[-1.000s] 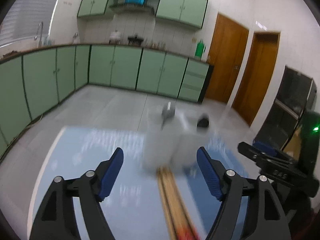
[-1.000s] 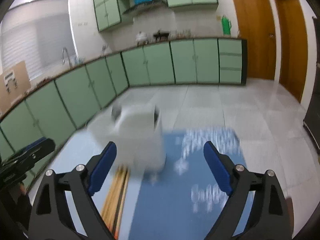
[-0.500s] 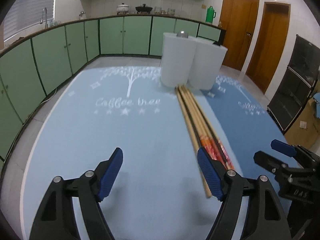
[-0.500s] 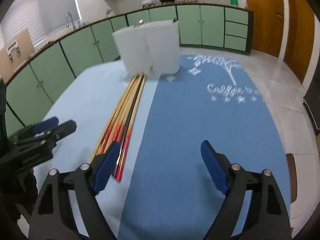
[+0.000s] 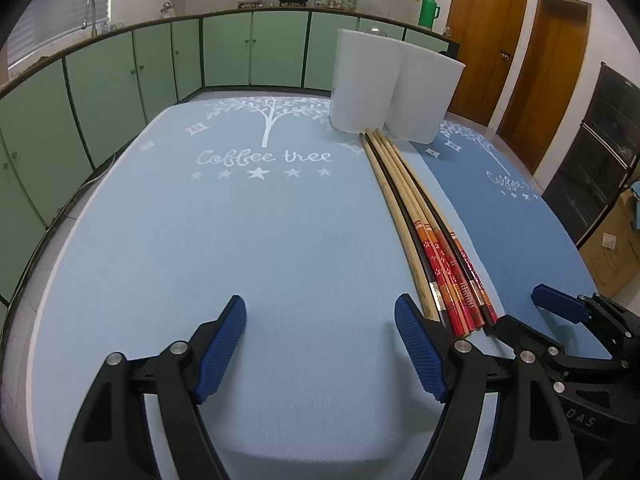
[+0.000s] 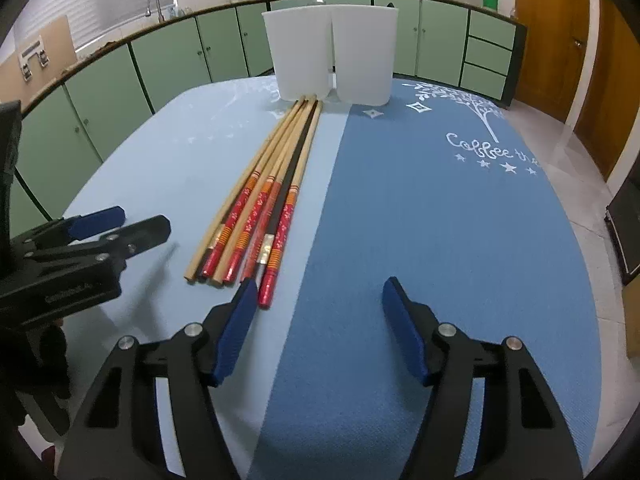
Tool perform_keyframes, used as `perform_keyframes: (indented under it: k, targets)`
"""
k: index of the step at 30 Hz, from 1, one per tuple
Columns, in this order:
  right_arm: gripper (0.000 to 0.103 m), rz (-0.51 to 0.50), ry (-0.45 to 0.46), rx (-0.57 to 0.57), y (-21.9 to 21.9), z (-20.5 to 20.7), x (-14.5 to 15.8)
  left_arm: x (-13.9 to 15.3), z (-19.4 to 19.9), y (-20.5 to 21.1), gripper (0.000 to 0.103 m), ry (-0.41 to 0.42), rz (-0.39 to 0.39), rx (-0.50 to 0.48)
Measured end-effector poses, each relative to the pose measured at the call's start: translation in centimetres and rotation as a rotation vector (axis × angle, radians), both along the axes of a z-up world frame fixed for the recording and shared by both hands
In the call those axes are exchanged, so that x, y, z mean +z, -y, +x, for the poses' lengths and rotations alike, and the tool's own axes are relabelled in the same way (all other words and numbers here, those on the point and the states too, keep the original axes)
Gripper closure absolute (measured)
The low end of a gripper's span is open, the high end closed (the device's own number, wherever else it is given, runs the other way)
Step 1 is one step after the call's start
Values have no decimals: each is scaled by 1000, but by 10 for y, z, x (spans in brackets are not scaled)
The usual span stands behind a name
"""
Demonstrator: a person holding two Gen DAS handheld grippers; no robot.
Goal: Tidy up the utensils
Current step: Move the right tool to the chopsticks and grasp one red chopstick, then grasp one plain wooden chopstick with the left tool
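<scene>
Chopsticks (image 6: 256,204) lie bundled on the pale mat (image 5: 224,248), along its seam with the dark mat (image 6: 420,220), tips touching the white holder (image 6: 332,52) at 12 o'clock. Right gripper (image 6: 316,322) hangs just off their red ends, which sit at its 11 o'clock; its jaws have just been closing, nothing between them. Left gripper (image 5: 320,344) is spread wide and empty, bundle at its 2 o'clock.
</scene>
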State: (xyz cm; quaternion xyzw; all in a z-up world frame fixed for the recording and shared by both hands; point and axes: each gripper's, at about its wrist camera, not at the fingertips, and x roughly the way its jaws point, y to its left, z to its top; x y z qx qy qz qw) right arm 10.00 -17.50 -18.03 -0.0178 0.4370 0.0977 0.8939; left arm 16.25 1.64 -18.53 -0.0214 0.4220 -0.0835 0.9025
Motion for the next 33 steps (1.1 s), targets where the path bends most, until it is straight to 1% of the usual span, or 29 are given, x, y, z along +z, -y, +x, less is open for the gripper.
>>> perform_keyframes:
  k: [2, 4, 8, 10, 11, 12, 13, 15, 16, 17, 18, 23, 26, 30, 33]
  targets:
    - [42, -26, 7, -21, 2, 0, 0, -1, 0, 0, 27, -2, 0, 1]
    - [42, -32, 9, -38, 7, 1, 1, 0, -1, -1, 27, -2, 0, 3]
    - [43, 7, 16, -15, 9, -3, 3, 0, -3, -2, 26, -2, 4, 3]
    - [48, 34, 13, 6, 5, -4, 4, 0, -4, -2, 26, -2, 4, 3]
    - [53, 38, 9, 14, 2, -3, 3, 0, -5, -3, 26, -4, 5, 5]
    - [62, 38, 4, 26, -1, -2, 2, 0, -5, -3, 26, -5, 6, 5]
    - [66, 37, -1, 32, -4, -1, 0, 0, -6, -3, 26, -6, 7, 5]
    - [79, 34, -6, 32, -7, 0, -2, 0, -7, -4, 26, -7, 10, 5]
    - [83, 37, -5, 32, -8, 1, -2, 0, -7, -4, 25, -8, 12, 4]
    - [94, 42, -9, 35, -8, 3, -2, 0, -8, -3, 25, -10, 14, 3]
    - [98, 48, -14, 36, -8, 4, -3, 0, -8, -3, 25, -11, 16, 2]
    - [98, 50, -3, 18, -2, 0, -2, -1, -9, 2, 24, -15, 26, -15]
    - [98, 47, -3, -13, 8, 1, -3, 1, -13, 7, 24, -21, 7, -42]
    - [98, 49, -1, -33, 18, 1, -3, 2, -18, 18, 23, -24, 3, -78]
    - [98, 54, -3, -37, 21, 0, -4, -2, -19, 26, 22, -27, 40, -90]
